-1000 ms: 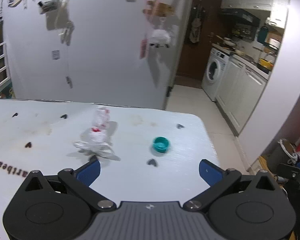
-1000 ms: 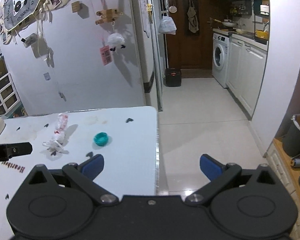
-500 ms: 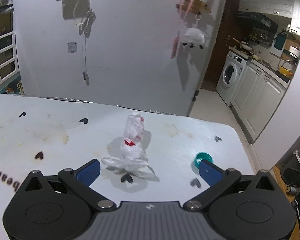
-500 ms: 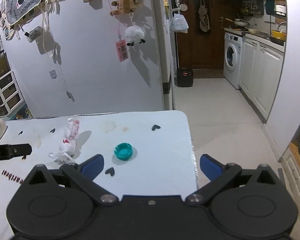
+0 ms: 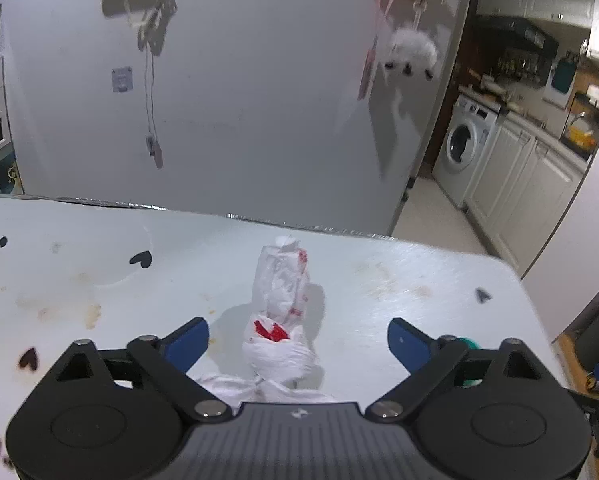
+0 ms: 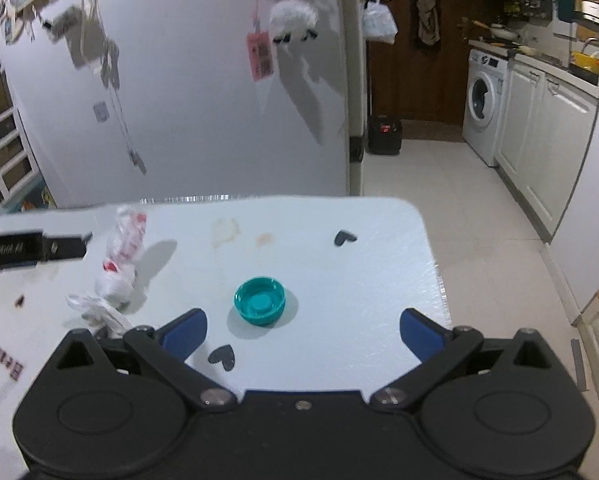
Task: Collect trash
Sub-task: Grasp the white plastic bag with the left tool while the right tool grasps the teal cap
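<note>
Nothing collected yet, as I read it. Knotted plastic bag [image 5: 277,320] lies low centre of left view on tabletop [image 5: 399,280]; teal cap [image 6: 260,301] mid-frame in right view. My left gripper [image 5: 298,338] wide, jaws just closing slightly, bag between, untouched I think. My right gripper [image 6: 302,330] wide, empty, cap just ahead.

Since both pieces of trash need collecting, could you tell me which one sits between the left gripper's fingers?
The knotted white plastic bag with red print; the left gripper straddles it, open. The teal cap lies off to its right.
</note>
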The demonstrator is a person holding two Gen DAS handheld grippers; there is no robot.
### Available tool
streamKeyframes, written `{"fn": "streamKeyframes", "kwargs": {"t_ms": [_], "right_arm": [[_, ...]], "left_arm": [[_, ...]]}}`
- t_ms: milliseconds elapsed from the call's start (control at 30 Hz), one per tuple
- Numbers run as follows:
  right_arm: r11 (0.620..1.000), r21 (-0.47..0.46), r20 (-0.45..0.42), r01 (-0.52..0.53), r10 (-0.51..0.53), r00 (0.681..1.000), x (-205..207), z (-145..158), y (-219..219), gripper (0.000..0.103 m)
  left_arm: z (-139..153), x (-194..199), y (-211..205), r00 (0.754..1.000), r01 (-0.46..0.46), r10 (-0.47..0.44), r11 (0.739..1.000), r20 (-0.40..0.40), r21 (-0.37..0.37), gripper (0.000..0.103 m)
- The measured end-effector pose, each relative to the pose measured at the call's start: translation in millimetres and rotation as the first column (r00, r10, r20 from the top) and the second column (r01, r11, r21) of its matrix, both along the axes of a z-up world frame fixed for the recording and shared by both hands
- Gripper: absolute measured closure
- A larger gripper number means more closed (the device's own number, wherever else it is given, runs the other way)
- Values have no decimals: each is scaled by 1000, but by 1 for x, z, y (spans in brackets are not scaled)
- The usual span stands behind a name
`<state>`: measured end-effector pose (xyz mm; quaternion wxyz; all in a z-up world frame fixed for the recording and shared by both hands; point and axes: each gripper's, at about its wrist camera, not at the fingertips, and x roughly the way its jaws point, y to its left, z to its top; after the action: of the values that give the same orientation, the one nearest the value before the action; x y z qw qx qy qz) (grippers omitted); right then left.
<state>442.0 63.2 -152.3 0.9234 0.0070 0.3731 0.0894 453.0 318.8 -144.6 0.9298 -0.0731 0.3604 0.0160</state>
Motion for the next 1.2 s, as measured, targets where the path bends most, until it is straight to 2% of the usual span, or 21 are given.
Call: {"fn": "streamKeyframes", "kwargs": {"t_ms": [133,200,533,600,633,667,733,833,1033,1200], "right_arm": [[1000,-14,-48,-16,16,999,18,-21,10,1],[999,-23,-88,-32,29,996,28,-32,15,13],[991,-76,-130,-111,101,986,68,-71,43,27],[988,-80,-133,-132,121,984,75,-75,51,37],[987,-81,-134,-140,128,983,78,-77,54,38],[986,-89,-124,-141,130,984,81,-77,57,42],[984,-96,-113,-148,137,984,85,-77,62,53],[984,-87,-121,-153,142,983,89,-75,65,53],[983,-90,-143,-162,148,979,76,-73,63,53],[985,-72,-170,-158,144,975,59,-70,56,53]], "left_arm": [[-21,22,5,999,4,-3,1000,-47,14,14],[-29,30,6,998,1,0,1000,-70,26,16],[-54,42,4,994,15,-13,1000,-109,23,27],[-57,40,2,995,11,-8,1000,-103,25,29],[-58,39,1,995,6,-3,1000,-101,25,31],[-59,38,0,995,0,3,1000,-99,24,33],[-60,36,1,995,-17,19,1000,-97,21,40],[-60,33,3,995,-43,44,999,-88,5,48],[-56,26,5,992,-76,74,997,-102,-12,51],[-52,6,1,990,-85,81,996,-112,-30,52]]}}
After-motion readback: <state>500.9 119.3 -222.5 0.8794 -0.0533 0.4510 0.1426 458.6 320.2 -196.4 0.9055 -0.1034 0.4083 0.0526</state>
